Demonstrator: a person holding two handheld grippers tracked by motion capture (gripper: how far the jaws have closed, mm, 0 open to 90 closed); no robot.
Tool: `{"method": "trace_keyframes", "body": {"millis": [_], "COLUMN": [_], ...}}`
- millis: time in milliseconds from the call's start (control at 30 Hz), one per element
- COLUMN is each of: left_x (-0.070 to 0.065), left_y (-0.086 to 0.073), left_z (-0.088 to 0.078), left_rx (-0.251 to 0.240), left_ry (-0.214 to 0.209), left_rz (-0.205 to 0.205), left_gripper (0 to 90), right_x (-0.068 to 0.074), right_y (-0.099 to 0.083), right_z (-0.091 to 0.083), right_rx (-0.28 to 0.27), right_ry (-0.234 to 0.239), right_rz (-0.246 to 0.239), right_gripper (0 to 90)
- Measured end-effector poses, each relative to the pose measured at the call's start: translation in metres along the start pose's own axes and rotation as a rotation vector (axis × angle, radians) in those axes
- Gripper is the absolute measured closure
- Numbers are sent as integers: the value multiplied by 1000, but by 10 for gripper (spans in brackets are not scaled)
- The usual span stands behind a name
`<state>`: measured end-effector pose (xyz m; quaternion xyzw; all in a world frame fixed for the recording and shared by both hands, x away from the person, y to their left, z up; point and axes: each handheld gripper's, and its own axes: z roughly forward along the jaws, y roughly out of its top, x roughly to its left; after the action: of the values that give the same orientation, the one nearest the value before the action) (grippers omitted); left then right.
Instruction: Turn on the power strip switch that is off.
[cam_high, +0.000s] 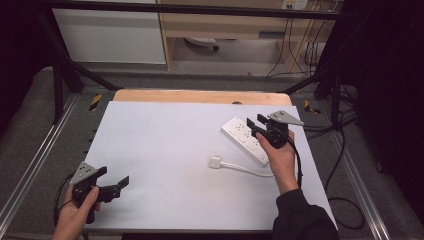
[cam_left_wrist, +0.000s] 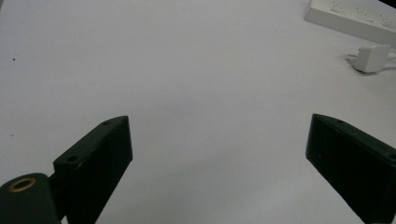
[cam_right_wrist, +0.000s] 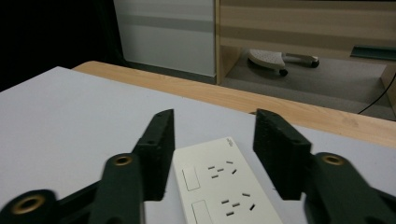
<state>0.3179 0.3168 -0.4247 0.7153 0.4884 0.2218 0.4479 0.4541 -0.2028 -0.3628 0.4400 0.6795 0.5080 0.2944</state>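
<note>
White table (cam_high: 165, 150), your right gripper (cam_high: 256, 127) straddles the strip (cam_high: 239, 131), jaws near its sides, grip uncertain. Left gripper (cam_high: 119, 186) gapes idle; plug (cam_high: 215, 162) unplugged.

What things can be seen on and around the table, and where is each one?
power strip: one, white, right part of the table, lying flat
plug: one, white, on its cable, near the table's middle, unplugged
table: one, white top, wooden far edge
frame: black bars around the table
cabinet: wooden, behind the table
left claw: black, open, over bare table at near left
right claw: black, one jaw each side of the power strip; whether the pads press it cannot be told
hands: two, each holding a claw
</note>
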Motion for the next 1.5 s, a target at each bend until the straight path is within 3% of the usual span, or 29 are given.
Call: {"method": "trace_keyframes", "body": {"millis": [267,433,767,1033,1100,1267,1300,1400,1500], "left_x": [0,3,10,12,12,12,12,13,14], "left_y": [1,6,16,15,14,13,13,13,13], "left_z": [1,7,24,23,24,23,23,23,22], "left_rx": [0,-2,-13,-26,-20,-19,-20,-18,-18], "left_ry": [-2,-3,4,23,29,33,32,35,40], "left_rz": [1,20,36,19,19,15,14,5,3], "left_gripper": [70,71,72,70,72,71,71,70,73], "right_x": [5,9,3,-5,-8,-10,-11,-12,-14], "right_y": [-4,-7,-9,-16,-20,-28,-31,-34,-38], "right_z": [8,13,16,16,18,23,25,26,25], "right_rx": [-15,7,14,14,25,43,43,46,50], "right_ry": [-8,-12,-10,-7,-7,-3,5,5,2], "right_rz": [-34,-70,-74,-47,-17,-2,26,49,55], "right_gripper": [824,888,900,900,900,900,900,900,900]}}
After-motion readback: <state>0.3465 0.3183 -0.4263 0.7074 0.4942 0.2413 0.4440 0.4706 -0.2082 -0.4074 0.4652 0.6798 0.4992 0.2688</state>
